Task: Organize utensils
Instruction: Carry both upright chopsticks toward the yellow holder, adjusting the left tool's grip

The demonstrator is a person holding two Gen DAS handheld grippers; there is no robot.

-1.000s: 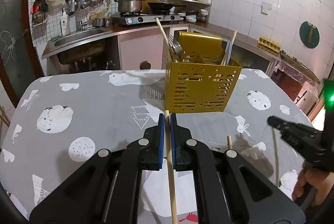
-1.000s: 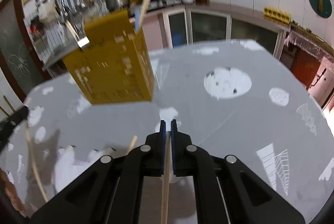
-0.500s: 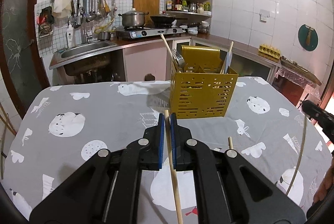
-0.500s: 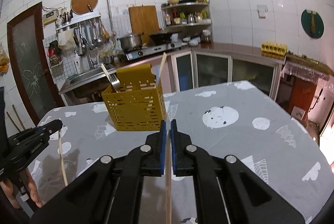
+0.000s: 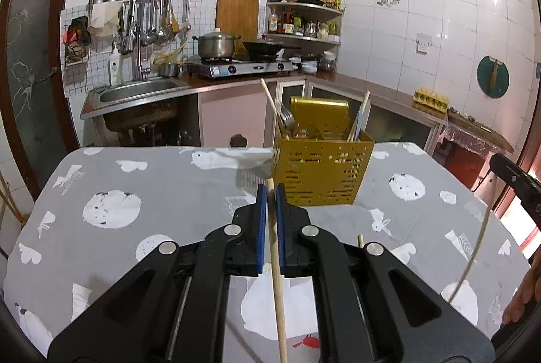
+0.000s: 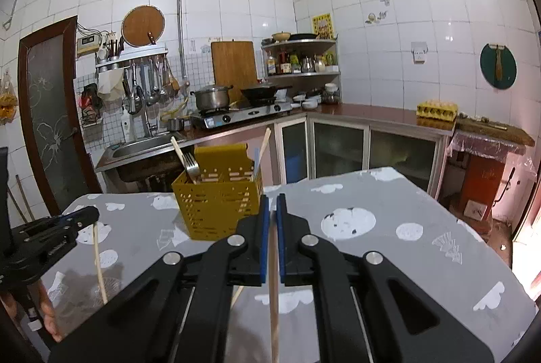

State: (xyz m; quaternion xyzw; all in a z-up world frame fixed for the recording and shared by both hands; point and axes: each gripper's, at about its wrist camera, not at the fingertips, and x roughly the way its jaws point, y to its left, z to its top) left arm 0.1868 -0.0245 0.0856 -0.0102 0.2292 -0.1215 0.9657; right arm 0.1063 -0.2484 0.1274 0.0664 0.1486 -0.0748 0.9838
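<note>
So the left claw [image 5: 267,194] is clamped on 1 wooden chopstick [image 5: 275,265], blue pads tight on it near its top end, and the rest of the stick hangs down under the claw toward the desk [image 5: 162,180], long axis close to vertical, tilted just a bit. From this claw the yellow utensil caddy [image 5: 321,175] sits ahead and slightly to the right, standing upright on the grey cloth, already carrying a fork [image 5: 285,118] and a few other sticks.

Moving right, the right claw [image 6: 270,204] is doing the same thing: squeezed shut on a 2nd chopstick [image 6: 273,302] that also dangles nearly straight down. For this one the caddy [image 6: 216,207] lies ahead and to the left.

Both claws look held above the caddy's rim, 1 on each side of it. Which is nearer is hard to call, maybe the left. Since each stick already points down, the drop-in probably needs only a sideways shift over the open top, then a lowering.
</note>
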